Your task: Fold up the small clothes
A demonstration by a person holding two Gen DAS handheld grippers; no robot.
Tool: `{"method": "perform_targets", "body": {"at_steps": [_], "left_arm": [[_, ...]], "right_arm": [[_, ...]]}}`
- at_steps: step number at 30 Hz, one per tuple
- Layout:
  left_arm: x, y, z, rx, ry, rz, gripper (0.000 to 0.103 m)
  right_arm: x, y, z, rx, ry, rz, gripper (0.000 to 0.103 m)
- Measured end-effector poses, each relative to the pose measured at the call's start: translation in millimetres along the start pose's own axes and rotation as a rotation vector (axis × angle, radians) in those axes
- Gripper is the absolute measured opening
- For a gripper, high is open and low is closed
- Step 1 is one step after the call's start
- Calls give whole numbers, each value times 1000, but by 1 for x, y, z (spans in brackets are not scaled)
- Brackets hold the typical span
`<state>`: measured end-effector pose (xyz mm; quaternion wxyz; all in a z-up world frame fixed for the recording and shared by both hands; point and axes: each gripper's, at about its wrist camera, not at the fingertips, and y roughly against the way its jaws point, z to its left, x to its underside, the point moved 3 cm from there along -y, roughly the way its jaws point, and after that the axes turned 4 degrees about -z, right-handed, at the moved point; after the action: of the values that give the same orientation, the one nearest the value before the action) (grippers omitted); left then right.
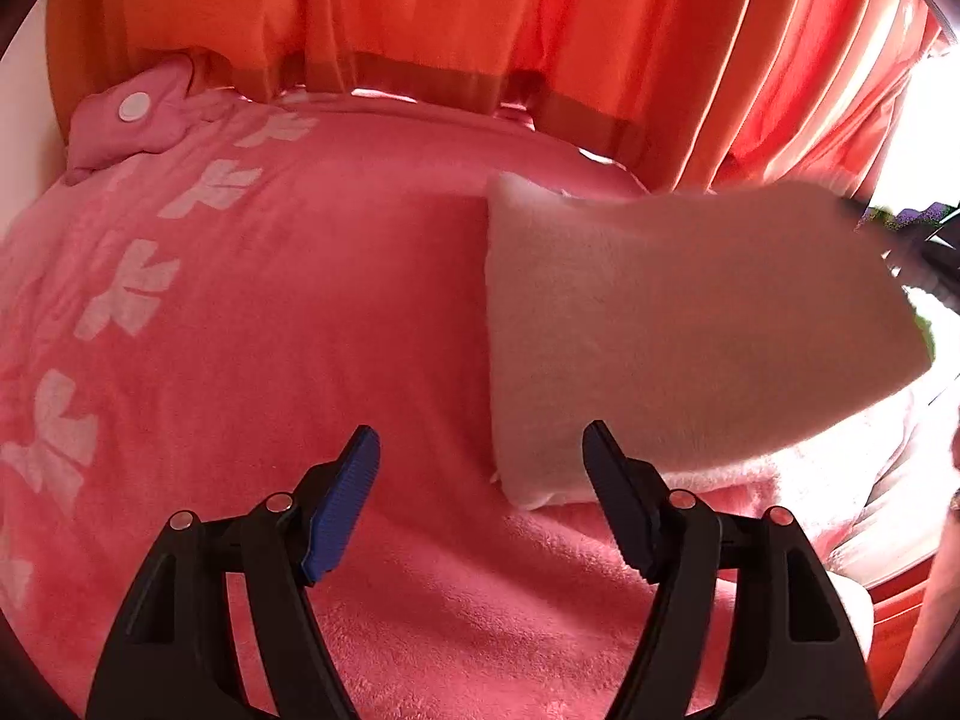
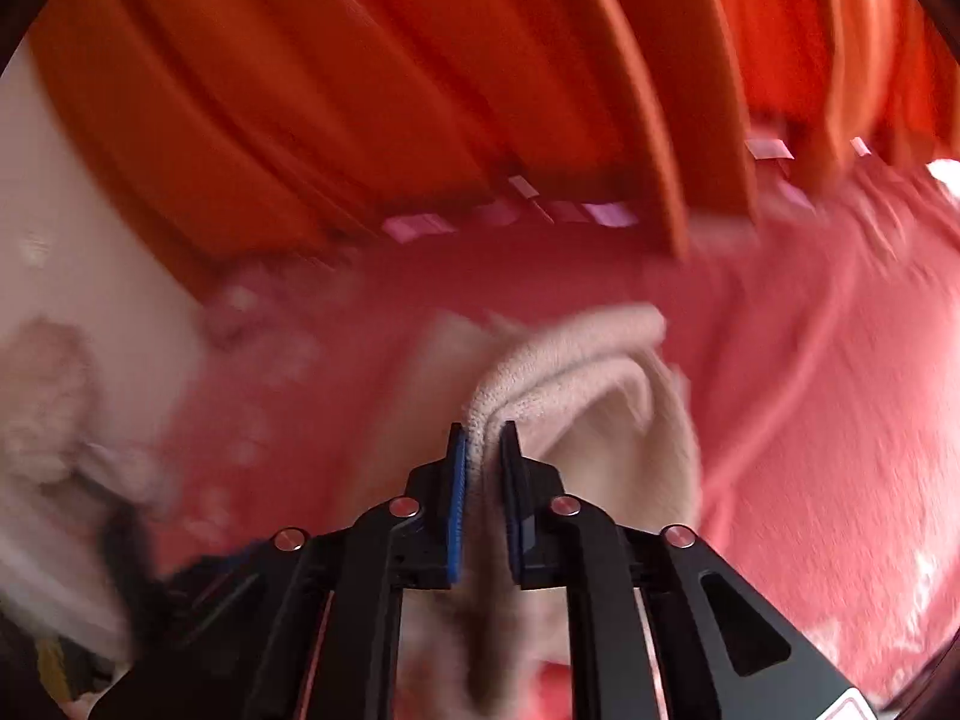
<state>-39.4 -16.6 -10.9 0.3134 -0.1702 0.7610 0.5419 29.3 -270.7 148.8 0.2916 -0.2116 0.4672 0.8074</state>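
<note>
1. While the right gripper (image 2: 483, 432) is pinching a folded edge of the cream-white fleecy small cloth (image 1: 690, 324) tightly between its blue pads, most of the cloth is hanging in the air above the pink plush bed blanket (image 1: 288, 312), with only its lower corner appearing to touch the blanket.
2. The left gripper (image 1: 480, 450) is standing wide apart with nothing between its fingers, hovering over the blanket just beside the cloth's lower corner.
3. The cloth is looking light and very soft: it is drooping and doubling over itself at the pinch, so it is likely going to sag wherever it is not supported.
4. The fleecy nap is probably giving the pads good friction, so slipping seems unlikely; the thick doubled layers are the bigger concern, since one layer could escape.
5. The sensible place for the empty gripper to take hold is the free lower corner nearest it, catching the hem through all layers.
6. Orange pleated curtains (image 1: 480, 18) are hanging behind the bed.
</note>
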Motion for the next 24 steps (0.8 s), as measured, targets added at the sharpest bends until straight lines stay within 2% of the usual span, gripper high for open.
{"method": "perform_targets", "body": {"at_steps": [1,3,4,6,7,8,10,13,14,15,18,20,21,22,24], "left_arm": [[-1,1,0,5,6,-4,68],[-1,0,0,9,8,-1,68],[1,-3,-1,8,8,7,68],[3,-6,-2,13,6,18,68],[4,-8,-2,13,4,22,68],[6,-9,-3,16,-1,26,68],[8,-11,-5,14,-11,33,68],[8,-13,-11,18,-21,36,68],[7,-12,-15,22,-24,33,68],[5,-12,-17,26,-26,31,68],[-2,-11,-25,41,-25,17,68],[-7,-15,-37,62,-22,10,68],[-8,-17,-41,69,-27,9,68],[-8,-22,-47,73,-42,12,68],[1,-51,-60,14,-109,87,70]], "right_arm": [[0,4,-7,-4,-24,-12,8],[19,-17,-37,129,-46,50,8],[40,-40,-65,225,-63,142,8],[81,-81,-108,334,-96,313,7],[94,-84,-121,331,-131,309,7],[92,-77,-122,310,-148,284,7],[78,-53,-109,261,-158,225,8],[61,-20,-90,232,-150,150,9],[63,-14,-88,219,-148,147,10],[66,-4,-81,198,-143,142,15],[89,-2,-68,181,-92,196,25],[104,-29,-63,214,-75,266,25],[115,-38,-64,232,-68,310,24],[129,-52,-73,255,-60,376,16],[138,-56,-81,235,-94,387,14]]}}
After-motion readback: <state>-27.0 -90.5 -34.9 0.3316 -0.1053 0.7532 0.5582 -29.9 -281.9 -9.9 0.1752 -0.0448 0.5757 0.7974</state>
